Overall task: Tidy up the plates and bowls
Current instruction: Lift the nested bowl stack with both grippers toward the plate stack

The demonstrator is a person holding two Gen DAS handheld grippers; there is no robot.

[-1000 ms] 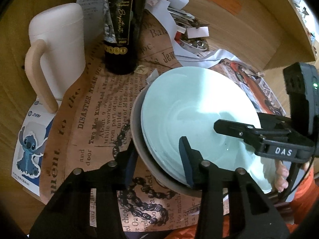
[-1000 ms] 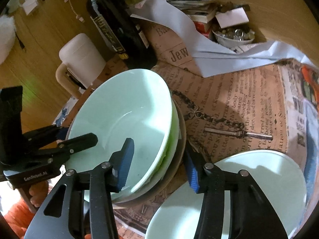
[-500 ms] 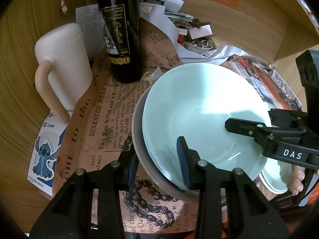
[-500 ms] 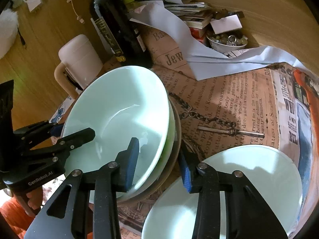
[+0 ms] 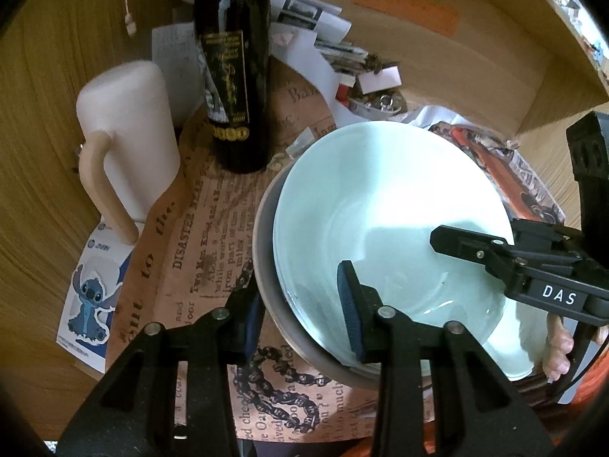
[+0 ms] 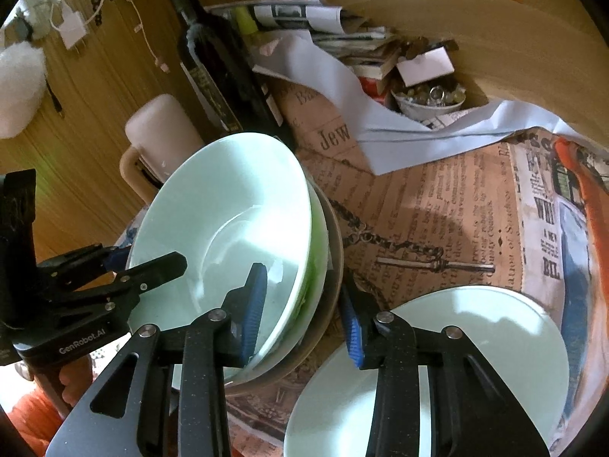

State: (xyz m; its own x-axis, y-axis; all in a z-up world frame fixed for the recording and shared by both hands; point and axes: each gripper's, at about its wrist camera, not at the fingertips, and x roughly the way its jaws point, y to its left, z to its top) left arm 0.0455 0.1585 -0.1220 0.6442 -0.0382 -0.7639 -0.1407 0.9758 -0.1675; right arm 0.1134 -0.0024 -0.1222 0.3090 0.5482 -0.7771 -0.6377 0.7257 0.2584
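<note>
Both grippers angle steeply down onto a nested stack: the left gripper (image 5: 300, 308) and right gripper (image 6: 300, 316) each clamp opposite rims of the glossy pale-green bowl (image 5: 384, 209) sitting in a matte grey bowl (image 5: 266, 251) on the newsprint-patterned mat (image 6: 437, 205). Beyond stands a dark glass bottle (image 5: 230, 76).

A wooden worktop (image 5: 42, 175) with a fine grain carries everything, covered in the middle by a brown sheet printed like an old newspaper (image 6: 437, 205). Pale wooden panels (image 5: 487, 57) rise behind it, orange paper notes (image 5: 403, 11) stuck on. Bright light falls from above.
</note>
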